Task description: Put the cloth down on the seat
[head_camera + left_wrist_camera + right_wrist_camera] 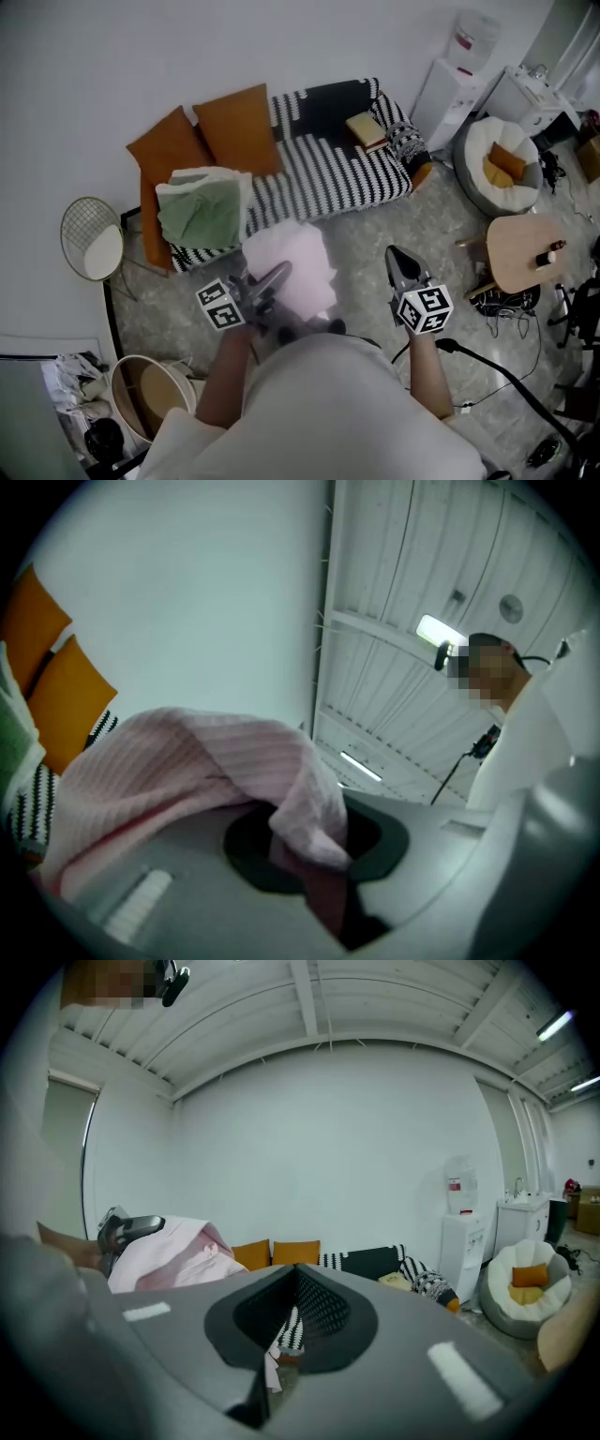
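Two bare forearms reach out from under the white-clad torso that fills the bottom of the head view and hides the floor at the person's feet. The left forearm [225, 375] angles inward and the left gripper [272, 278] tilts slightly upward. Its tips are buried in the pink cloth [292, 262], so the head view does not show them. The left gripper view does: the jaws are pinched tight on a fold of the cloth, which bunches over them and drapes off to that view's left, blocking much of what lies ahead. The cloth is held up in front of the sofa [342, 173], not laid on the seat, and from the head camera its far edge overlaps the sofa's front. The right gripper [396, 255] is held off to the side, apart from the cloth and dipping a little, its jaws closed together with nothing between them. Beyond, the black-and-white striped sofa carries two orange cushions [234, 127], a folded green and white blanket [202, 211] that hides its left end, and a book [366, 129] near the right.
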Available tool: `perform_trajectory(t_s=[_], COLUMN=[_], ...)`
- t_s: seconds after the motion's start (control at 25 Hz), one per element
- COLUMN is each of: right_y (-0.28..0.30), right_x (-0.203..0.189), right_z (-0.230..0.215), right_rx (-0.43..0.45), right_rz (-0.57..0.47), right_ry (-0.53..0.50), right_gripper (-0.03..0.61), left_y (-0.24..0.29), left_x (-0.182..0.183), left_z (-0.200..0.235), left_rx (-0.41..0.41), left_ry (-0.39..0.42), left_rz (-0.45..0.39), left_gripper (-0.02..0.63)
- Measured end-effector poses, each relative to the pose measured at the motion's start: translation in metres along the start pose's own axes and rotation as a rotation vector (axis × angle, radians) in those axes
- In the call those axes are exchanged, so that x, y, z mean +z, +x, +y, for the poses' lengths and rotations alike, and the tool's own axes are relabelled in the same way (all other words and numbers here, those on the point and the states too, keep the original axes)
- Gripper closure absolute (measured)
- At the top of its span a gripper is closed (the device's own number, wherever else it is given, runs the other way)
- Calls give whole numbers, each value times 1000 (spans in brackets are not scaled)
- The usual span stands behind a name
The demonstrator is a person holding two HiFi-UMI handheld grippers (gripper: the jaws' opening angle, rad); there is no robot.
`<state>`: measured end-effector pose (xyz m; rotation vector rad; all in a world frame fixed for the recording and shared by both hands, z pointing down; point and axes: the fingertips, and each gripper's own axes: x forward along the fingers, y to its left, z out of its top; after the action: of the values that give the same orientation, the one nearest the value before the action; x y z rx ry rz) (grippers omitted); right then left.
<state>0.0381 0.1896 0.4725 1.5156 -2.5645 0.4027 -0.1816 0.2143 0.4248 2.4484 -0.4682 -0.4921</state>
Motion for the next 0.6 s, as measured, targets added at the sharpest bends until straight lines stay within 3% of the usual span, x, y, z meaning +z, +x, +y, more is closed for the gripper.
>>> perform_trajectory(t_s=[0.6], right_y=[-19], right_x=[-7], right_z=[-48], right_rx=[23], right_rz=[27], right_ry=[-38], right_gripper=[575], left_y=[42], left_x=[-24], left_z=[-11], left_rx=[34], left_ry=[1], left_rz=[-13], left_gripper=[565])
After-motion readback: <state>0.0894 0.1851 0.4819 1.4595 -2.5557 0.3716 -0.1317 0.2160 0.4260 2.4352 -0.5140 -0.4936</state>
